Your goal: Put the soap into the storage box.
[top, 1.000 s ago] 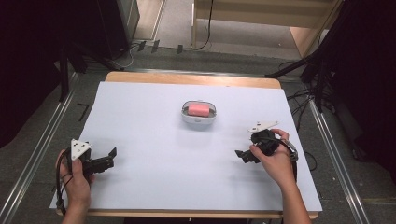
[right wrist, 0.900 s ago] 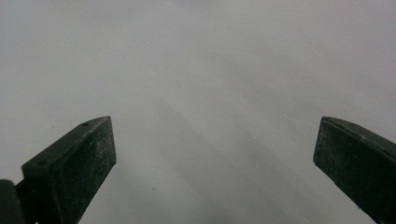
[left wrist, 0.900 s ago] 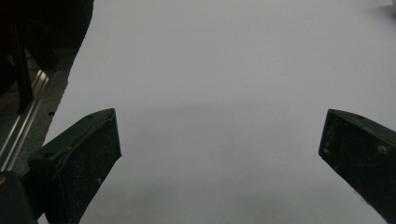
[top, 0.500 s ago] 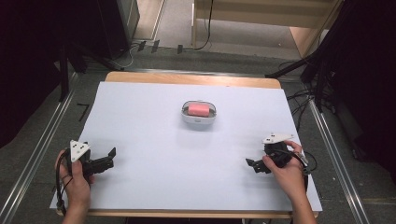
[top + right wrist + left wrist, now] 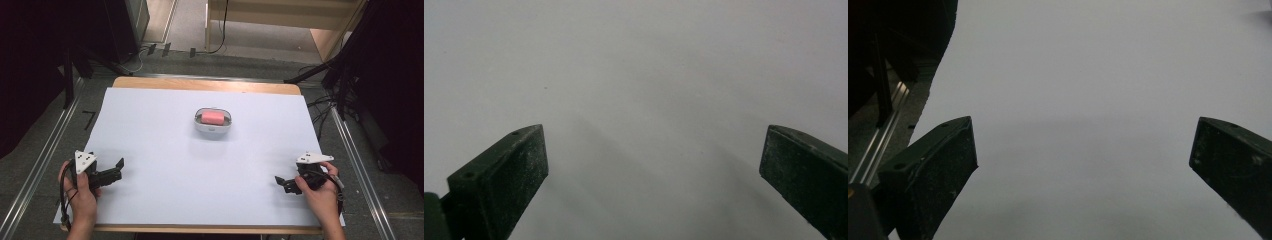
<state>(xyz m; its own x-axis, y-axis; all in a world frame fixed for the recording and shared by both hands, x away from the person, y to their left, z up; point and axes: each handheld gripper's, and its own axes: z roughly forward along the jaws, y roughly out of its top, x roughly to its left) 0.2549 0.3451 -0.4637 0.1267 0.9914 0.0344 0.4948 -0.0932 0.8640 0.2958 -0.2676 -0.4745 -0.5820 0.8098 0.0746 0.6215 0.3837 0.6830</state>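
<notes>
Here both tongs, left (image 5: 119, 164) and right (image 5: 279, 180), gape wide, empty, well apart from the pink-filled dish (image 5: 213, 120).

We're looking at two matching tools here: our left gripper (image 5: 114, 169) is black-bodied, topped with a pale grey three-cornered plate, a dark cable looping off its back. Our right gripper (image 5: 283, 183) carries the same grey plate and black frame, cable trailing at the wrist. Up close, the jaws are flat black wedges, dusty and scuffed, each with small screw holes near the edge
</notes>
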